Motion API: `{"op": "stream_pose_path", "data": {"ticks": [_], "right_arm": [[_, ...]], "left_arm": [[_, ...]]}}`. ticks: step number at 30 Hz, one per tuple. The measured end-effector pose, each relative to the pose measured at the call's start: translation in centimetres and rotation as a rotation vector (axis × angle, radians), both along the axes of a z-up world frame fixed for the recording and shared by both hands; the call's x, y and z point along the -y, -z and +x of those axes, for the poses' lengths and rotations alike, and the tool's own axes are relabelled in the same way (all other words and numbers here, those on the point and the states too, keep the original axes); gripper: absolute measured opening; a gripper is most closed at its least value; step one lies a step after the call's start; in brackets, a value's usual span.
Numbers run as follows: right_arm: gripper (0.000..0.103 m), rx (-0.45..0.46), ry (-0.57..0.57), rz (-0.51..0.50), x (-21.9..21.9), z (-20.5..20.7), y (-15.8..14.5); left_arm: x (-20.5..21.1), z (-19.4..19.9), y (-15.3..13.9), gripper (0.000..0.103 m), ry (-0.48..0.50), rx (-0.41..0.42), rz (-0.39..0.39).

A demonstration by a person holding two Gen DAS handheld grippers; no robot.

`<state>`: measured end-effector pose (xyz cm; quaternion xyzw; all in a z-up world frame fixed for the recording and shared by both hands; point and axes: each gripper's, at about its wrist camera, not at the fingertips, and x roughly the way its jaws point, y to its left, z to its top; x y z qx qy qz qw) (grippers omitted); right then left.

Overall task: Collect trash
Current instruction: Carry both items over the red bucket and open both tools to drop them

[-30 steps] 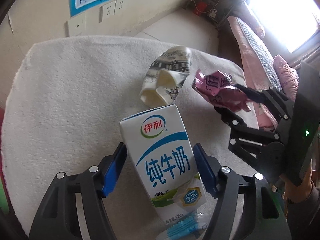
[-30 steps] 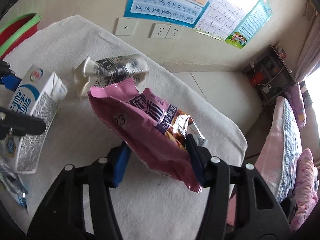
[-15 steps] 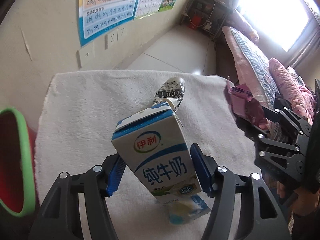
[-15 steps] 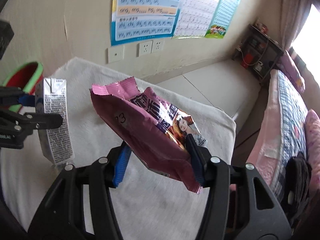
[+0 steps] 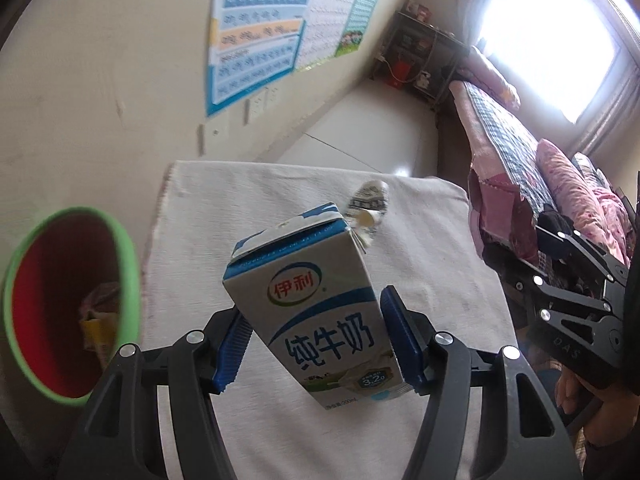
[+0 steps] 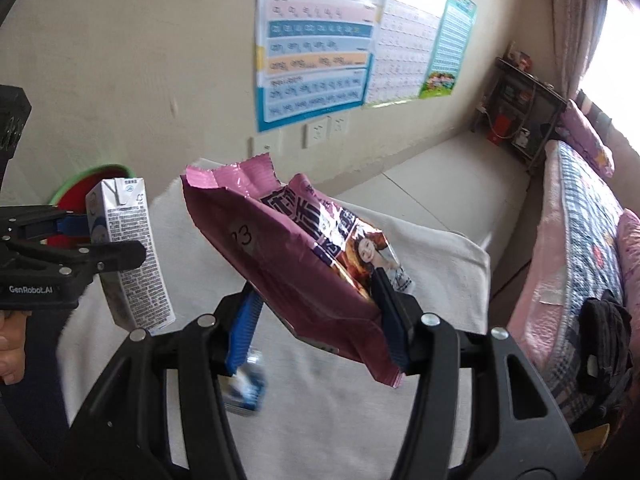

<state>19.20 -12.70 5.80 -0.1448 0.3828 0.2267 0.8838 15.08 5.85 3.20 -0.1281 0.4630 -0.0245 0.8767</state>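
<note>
Left tongs point(image 5: 316, 344) are clamping the milk carton point(image 5: 320, 308) between blue ribbed pads, and since a second ago we are seeing it lifted clear off the counter point(image 5: 280, 200) and carried toward the bin point(image 5: 72, 312), which was out of this view then. Right tongs point(image 6: 316, 316) are gripping the pink snack bag point(image 6: 296, 256), also raised off the cloth over that second.

Carton is glossy card, rectangular, white with blue bands, its top flaps torn open, tilting left. Snack bag is crinkled foil film, upper edge ragged, sagging diagonally between the pads. Crushed paper cup point(image 5: 368, 208) with newsprint pattern is lying on its side on the counter beyond the carton. A small blue-and-white wrapper point(image 6: 248, 388), blurred, is lying on the cloth under the right tongs. Counter is covered in white nappy towelling.

Bin is round, red inside with a green rim, sitting just beside the counter's left edge; some scraps are already lying in it. We are noting bare floor beyond the far edge, and a bed point(image 6: 580, 232) close along the right side.
</note>
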Motion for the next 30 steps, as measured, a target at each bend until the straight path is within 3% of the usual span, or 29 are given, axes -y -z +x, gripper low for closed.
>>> {"op": "stream_pose_path", "data": {"ticks": [12, 21, 30], "right_arm": [[0.053, -0.017, -0.132, 0.075, -10.2, -2.2, -1.1], [0.053, -0.058, -0.221, 0.125, -18.3, -3.0, -0.9], [0.053, -0.111, -0.313, 0.190, -25.2, -3.3, 0.1]], "left_arm": [[-9.0, -4.7, -1.7, 0.060, -0.123, 0.028, 0.035], [-16.3, -7.9, -1.6, 0.060, -0.230, 0.033, 0.063], [-23.0, -10.2, -0.6, 0.060, -0.321, 0.039, 0.040]]}}
